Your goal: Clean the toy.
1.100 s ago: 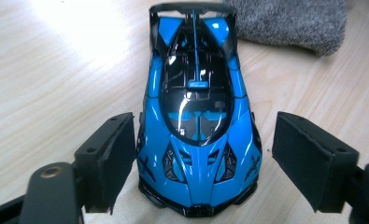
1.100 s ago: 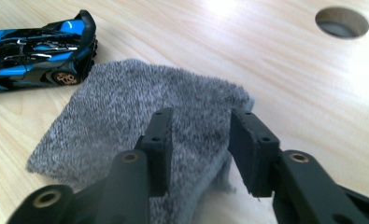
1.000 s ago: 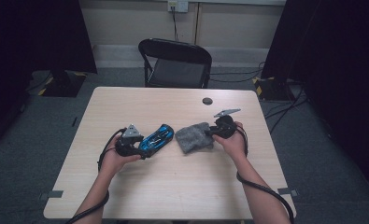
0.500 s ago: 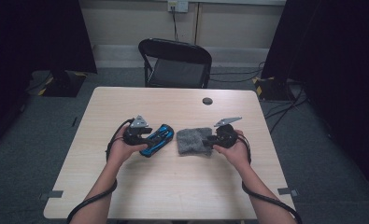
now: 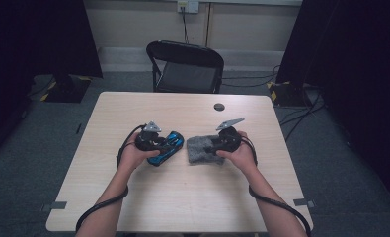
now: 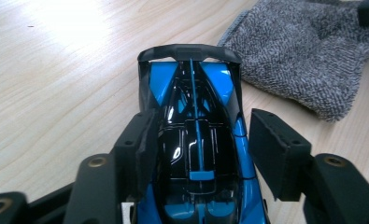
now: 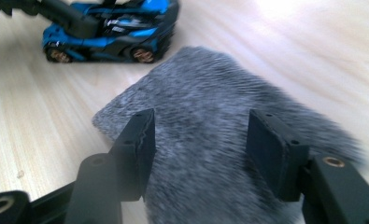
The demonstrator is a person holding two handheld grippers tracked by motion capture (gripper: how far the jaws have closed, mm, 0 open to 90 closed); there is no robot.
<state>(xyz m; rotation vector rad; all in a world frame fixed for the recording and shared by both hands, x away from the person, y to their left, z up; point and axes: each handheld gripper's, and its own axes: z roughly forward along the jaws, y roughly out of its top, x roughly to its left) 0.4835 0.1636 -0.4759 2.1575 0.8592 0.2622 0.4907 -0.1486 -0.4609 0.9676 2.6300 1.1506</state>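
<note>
A blue and black toy car (image 5: 175, 141) stands on the table (image 5: 182, 197) left of centre. My left gripper (image 5: 164, 145) straddles it from behind. In the left gripper view the car (image 6: 191, 107) is between the jaws, which have just been closing. The left pad touches its side and a thin gap shows at the right pad (image 6: 271, 154). A grey fluffy cloth (image 5: 200, 149) lies flat to the car's right. My right gripper (image 5: 213, 147) hovers over the cloth (image 7: 201, 93). Its jaws have just been opening and stand apart above the fabric, gripping nothing.
A small black round thing (image 5: 219, 106) lies near the table's far edge. A black folding chair (image 5: 185, 66) stands behind the table. Cables trail from both grippers along the forearms. Dark curtains hang at both sides.
My left gripper has slid right over the car's rear and its jaws have narrowed. The right gripper has shifted left over the cloth and its jaws have spread. The cloth lies flatter.
</note>
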